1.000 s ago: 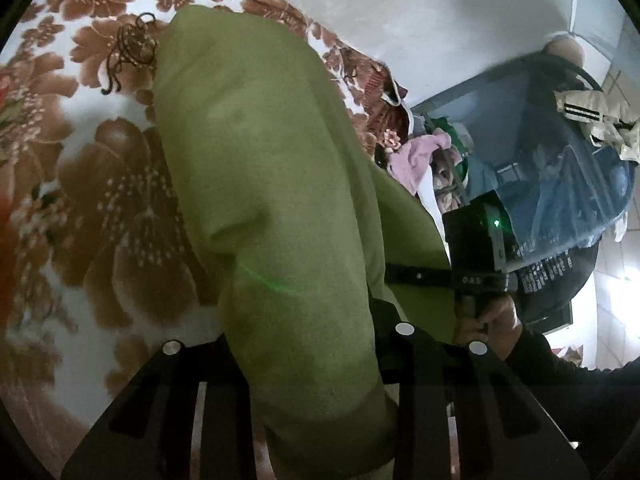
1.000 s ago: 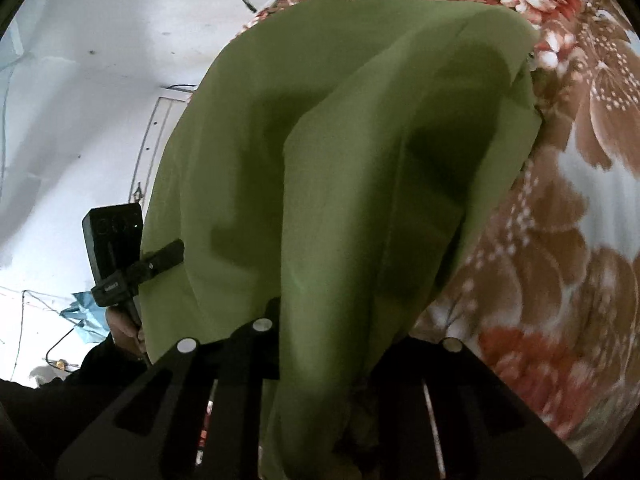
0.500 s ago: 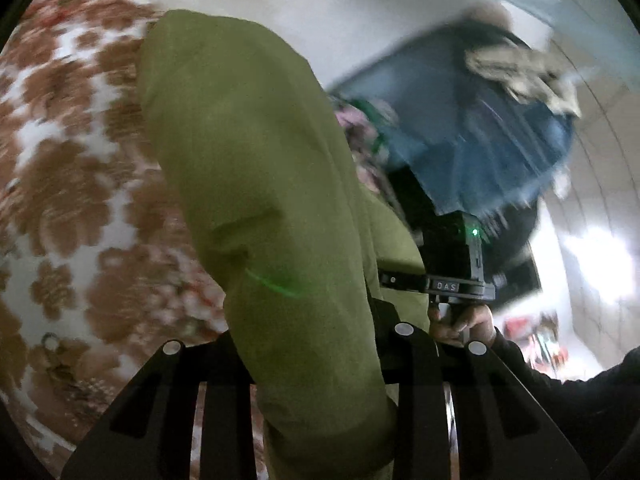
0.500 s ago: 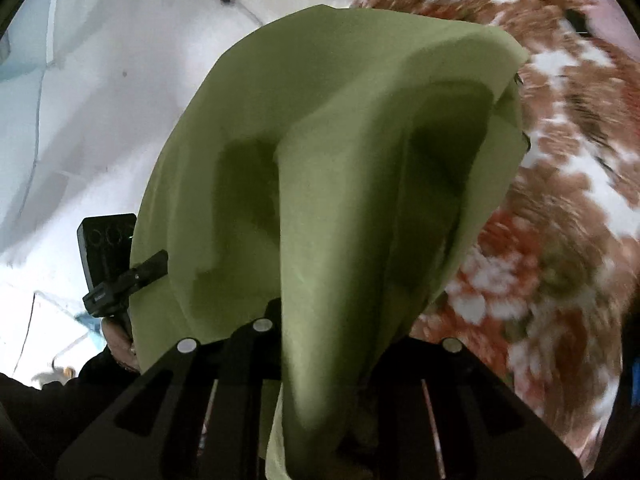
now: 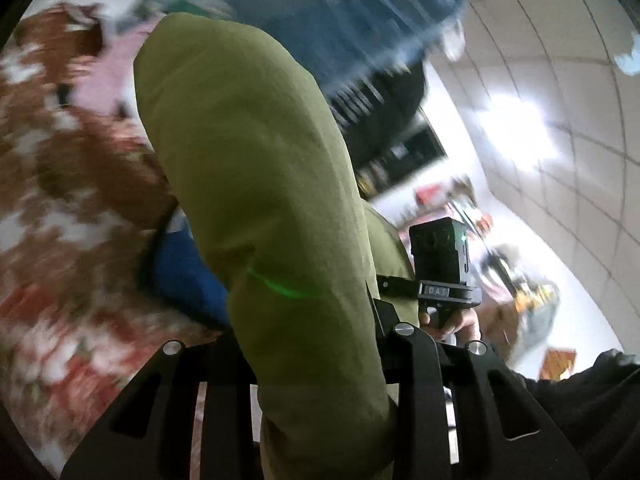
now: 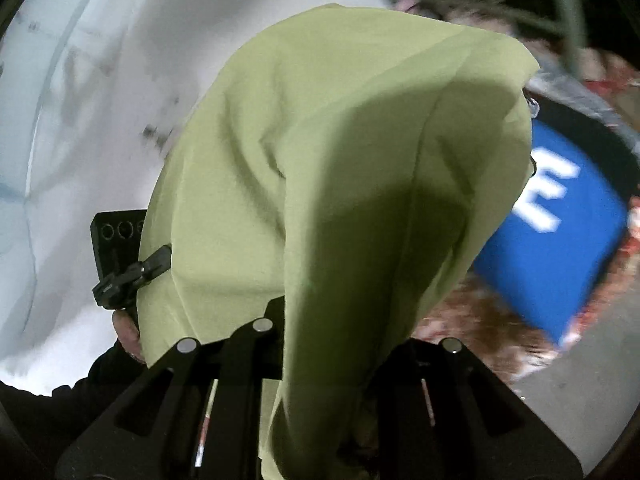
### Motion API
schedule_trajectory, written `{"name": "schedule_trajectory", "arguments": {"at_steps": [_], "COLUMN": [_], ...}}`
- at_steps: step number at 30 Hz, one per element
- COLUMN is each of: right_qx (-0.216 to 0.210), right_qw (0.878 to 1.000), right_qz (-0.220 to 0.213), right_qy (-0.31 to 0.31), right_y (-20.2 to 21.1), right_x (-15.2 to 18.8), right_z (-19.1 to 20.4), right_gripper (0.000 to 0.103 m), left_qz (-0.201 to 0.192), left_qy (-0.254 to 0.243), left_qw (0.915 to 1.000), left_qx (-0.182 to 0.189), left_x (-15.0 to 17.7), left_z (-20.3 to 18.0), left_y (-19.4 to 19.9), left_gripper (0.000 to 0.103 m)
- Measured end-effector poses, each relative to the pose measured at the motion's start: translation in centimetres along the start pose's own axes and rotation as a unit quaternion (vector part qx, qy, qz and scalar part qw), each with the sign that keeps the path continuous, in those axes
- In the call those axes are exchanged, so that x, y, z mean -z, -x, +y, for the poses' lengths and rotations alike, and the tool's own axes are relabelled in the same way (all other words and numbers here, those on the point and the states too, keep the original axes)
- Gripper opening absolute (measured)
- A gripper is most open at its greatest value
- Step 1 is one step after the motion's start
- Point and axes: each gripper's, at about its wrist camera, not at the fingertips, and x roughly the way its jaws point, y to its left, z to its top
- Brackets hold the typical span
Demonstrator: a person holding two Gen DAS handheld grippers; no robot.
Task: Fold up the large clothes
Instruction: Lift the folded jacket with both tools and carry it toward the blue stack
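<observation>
An olive-green garment [image 5: 256, 184] hangs bunched in the air between both grippers. My left gripper [image 5: 320, 348] is shut on one end, and the cloth spills over its fingers and hides the tips. In the right wrist view the same green garment [image 6: 340, 152] drapes over my right gripper [image 6: 320, 332], which is shut on the other end. Each view shows the other gripper close beside the cloth: the right gripper's body [image 5: 440, 264] in a hand, and the left gripper's body [image 6: 116, 256] at the left.
A blue folded item with a white letter [image 6: 552, 232] lies on the floral bed cover [image 5: 60, 208] just under the garment. A blue translucent bag of clothes [image 5: 344, 28] stands beyond. Pale floor [image 6: 100, 100] is at left, tiled floor [image 5: 540, 128] at right. A dark sleeve [image 5: 580, 392] is low right.
Both grippers have risen and swung sideways with the green garment, away from the open floral cover. The blue folded item has come into view beneath it. The background is motion-blurred.
</observation>
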Motion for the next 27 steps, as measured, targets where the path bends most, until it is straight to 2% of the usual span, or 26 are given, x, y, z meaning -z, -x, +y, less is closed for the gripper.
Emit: {"name": "schedule_trajectory", "arguments": {"at_steps": [3,7,9,12,16,19,22,25,27], "right_qx": [0.028,0.062,0.076,0.09,0.084,0.074,0.081,0.064,0.067], "right_qw": [0.998,0.993,0.991,0.987,0.984,0.983,0.982,0.982,0.984], "right_qz": [-0.037,-0.067,-0.075,-0.084,-0.086,-0.075,-0.05,-0.035,-0.029], "right_qy": [-0.034,-0.068,-0.085,-0.107,-0.132,-0.152,-0.16,-0.176,-0.165], "right_y": [4.7,9.5,10.3,10.1,7.5,3.3,-1.0,-4.3,-5.3], "right_x": [-0.7,-1.5,-2.3,-3.0,-3.5,-3.6,-3.5,-2.1,-1.8], "right_z": [-3.9,-8.6,-10.8,-13.8,-19.1,-23.0,-25.9,-28.6,-29.9], "right_gripper": [0.015,0.015,0.015,0.015,0.015,0.015,0.015,0.017,0.023], "left_qz": [0.036,0.08,0.109,0.139,0.164,0.178,0.207,0.223,0.229], "left_qy": [-0.015,-0.032,-0.043,-0.045,-0.03,-0.014,0.014,0.037,0.04], "left_qw": [0.9983,0.9919,0.9867,0.9814,0.9788,0.9784,0.9755,0.9731,0.972], "left_qx": [0.043,0.093,0.113,0.125,0.12,0.104,0.072,0.046,0.036], "left_x": [-2.7,-6.3,-7.9,-9.6,-10.4,-10.9,-9.7,-8.4,-7.8], "left_z": [-1.2,-2.1,-2.0,-0.5,3.6,7.8,13.7,18.0,19.4], "left_y": [-6.9,-15.3,-19.8,-24.5,-28.6,-30.2,-31.7,-32.1,-32.1], "left_gripper": [0.028,0.028,0.028,0.028,0.028,0.028,0.028,0.029,0.03]}}
